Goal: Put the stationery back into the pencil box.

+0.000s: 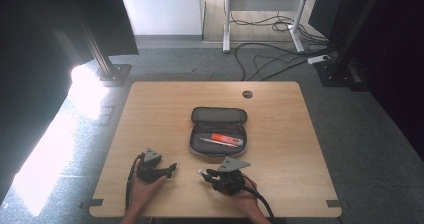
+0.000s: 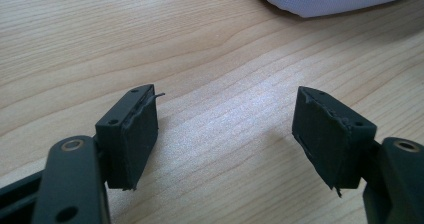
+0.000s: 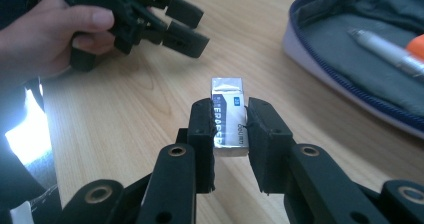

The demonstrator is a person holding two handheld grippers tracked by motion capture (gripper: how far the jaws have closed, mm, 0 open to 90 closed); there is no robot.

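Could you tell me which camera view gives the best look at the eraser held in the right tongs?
The right gripper view: the eraser sits close up between the right tongs, its printed sleeve visible. In the high view it is a small pale speck at the tips of those tongs. The left gripper view looks at bare table.
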